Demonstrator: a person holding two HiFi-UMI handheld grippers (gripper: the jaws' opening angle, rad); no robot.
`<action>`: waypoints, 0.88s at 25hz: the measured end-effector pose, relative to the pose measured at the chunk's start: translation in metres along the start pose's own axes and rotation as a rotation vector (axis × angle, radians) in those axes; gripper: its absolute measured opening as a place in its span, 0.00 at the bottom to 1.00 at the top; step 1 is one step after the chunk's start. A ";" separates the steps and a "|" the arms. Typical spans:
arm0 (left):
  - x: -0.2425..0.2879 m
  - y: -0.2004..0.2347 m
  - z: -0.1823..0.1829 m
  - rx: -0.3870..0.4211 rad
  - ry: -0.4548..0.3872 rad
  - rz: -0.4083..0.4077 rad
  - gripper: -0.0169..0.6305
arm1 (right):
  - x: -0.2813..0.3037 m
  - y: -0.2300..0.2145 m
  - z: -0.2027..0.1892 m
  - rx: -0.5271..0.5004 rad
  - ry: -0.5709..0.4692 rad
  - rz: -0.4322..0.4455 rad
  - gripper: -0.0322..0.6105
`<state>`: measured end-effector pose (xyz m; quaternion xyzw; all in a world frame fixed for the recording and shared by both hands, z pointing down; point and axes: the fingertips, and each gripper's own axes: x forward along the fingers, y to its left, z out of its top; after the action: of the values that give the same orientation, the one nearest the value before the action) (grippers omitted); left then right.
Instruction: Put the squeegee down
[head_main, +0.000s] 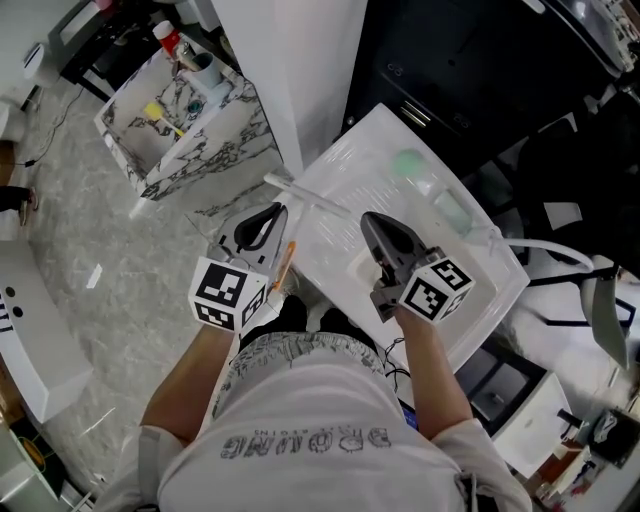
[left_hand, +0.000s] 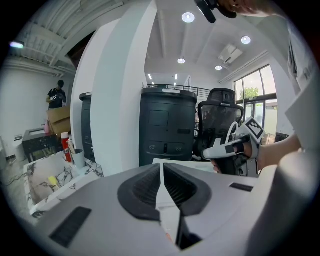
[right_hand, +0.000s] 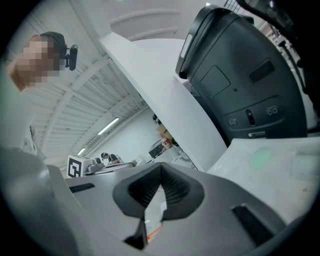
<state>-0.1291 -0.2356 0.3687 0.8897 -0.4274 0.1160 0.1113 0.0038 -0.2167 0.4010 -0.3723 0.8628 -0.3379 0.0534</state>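
Two grippers, both mine.

Head view: left gripper (head_main: 279, 212) and right gripper (head_main: 369, 217) are above a white board (head_main: 440, 275). The squeegee (head_main: 305, 197), as I judge the thin white bar, lies across the board's left edge just beyond the left tips. Its long axis runs left to right, and the left gripper is nearer.

Left gripper view: jaws clenched, nothing between.

Right gripper view: jaws clenched, empty.
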 end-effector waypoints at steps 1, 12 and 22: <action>0.000 0.000 0.000 0.001 0.002 0.001 0.08 | -0.001 0.000 0.000 -0.003 -0.001 0.000 0.06; -0.001 -0.004 0.000 0.007 0.005 0.001 0.08 | -0.007 0.000 0.000 -0.024 -0.002 -0.003 0.06; 0.002 -0.003 0.000 0.001 0.008 -0.002 0.08 | -0.007 -0.002 -0.001 -0.027 0.010 -0.015 0.06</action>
<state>-0.1256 -0.2346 0.3689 0.8897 -0.4259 0.1196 0.1128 0.0094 -0.2125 0.4023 -0.3777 0.8648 -0.3283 0.0417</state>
